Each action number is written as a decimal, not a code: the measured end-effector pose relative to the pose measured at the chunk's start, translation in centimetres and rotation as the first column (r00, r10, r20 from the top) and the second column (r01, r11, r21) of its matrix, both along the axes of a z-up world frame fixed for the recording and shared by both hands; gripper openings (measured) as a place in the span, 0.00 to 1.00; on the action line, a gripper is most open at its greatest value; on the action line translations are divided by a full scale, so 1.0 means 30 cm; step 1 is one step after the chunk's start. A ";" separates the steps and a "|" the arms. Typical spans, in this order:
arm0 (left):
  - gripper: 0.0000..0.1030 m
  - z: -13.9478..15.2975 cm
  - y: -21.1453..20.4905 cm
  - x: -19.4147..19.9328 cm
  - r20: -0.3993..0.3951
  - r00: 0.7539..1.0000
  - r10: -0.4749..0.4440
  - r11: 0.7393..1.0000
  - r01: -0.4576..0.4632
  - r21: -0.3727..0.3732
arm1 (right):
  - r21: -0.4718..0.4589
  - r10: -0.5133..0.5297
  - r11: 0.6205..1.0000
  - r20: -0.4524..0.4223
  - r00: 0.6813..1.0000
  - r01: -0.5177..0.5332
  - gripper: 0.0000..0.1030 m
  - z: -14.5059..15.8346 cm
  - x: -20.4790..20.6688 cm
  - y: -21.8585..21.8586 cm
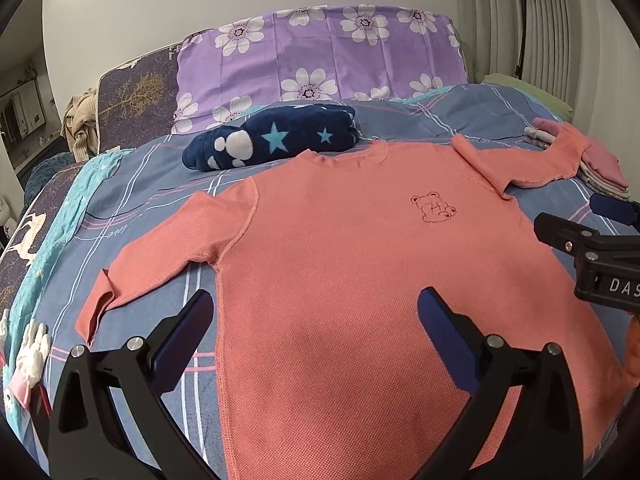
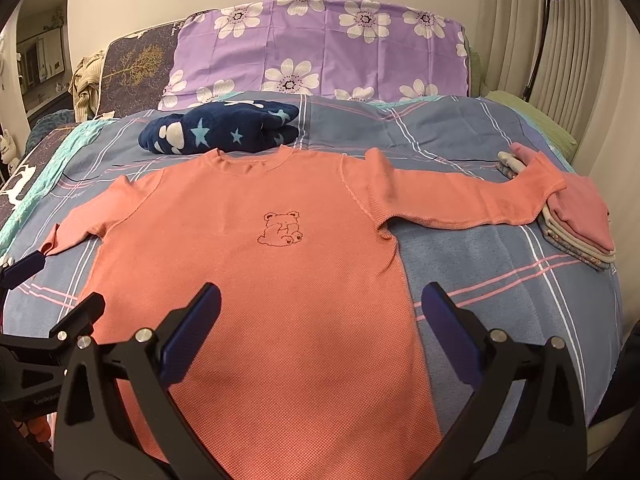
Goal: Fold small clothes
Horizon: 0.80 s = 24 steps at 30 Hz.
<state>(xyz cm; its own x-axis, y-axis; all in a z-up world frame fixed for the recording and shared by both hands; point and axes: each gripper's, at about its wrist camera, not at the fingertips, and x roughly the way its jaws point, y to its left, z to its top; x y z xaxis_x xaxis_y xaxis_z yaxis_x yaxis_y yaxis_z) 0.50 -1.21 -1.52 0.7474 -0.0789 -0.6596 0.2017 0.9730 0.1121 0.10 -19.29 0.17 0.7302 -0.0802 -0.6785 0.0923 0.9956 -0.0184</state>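
A salmon-pink long-sleeved shirt (image 1: 340, 248) with a small bear drawing lies flat, front up, on the plaid bedspread; it also shows in the right wrist view (image 2: 256, 264). Both sleeves are spread out sideways. My left gripper (image 1: 316, 316) is open and empty, hovering over the shirt's lower left side. My right gripper (image 2: 320, 308) is open and empty over the shirt's lower right edge. The right gripper also shows at the right edge of the left wrist view (image 1: 592, 236), and the left gripper at the left edge of the right wrist view (image 2: 48, 292).
A stack of folded clothes (image 2: 576, 228) lies at the right, under the shirt's right cuff. A navy star-patterned blanket (image 2: 224, 128) lies behind the collar. A purple flowered pillow (image 2: 320, 48) stands at the headboard. The blue plaid bedspread (image 2: 480, 264) covers the bed.
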 end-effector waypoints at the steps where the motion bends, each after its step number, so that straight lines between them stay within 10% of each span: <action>1: 0.99 -0.001 0.000 0.002 -0.004 1.000 0.000 1.000 0.000 0.002 | 0.000 -0.002 1.000 0.000 1.000 0.002 0.98 0.000 0.000 -0.001; 24: 0.99 -0.011 -0.009 -0.006 -0.013 1.000 -0.007 1.000 0.007 0.003 | 0.011 -0.002 1.000 -0.009 1.000 0.002 0.98 -0.019 -0.012 -0.006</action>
<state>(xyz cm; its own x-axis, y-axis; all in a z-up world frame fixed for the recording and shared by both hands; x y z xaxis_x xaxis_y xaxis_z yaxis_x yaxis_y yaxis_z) 0.33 -1.47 -1.85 0.7381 -0.0821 -0.6697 0.2104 0.9711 0.1128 -0.25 -19.47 -0.39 0.7239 -0.0742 -0.6859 0.0945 0.9955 -0.0079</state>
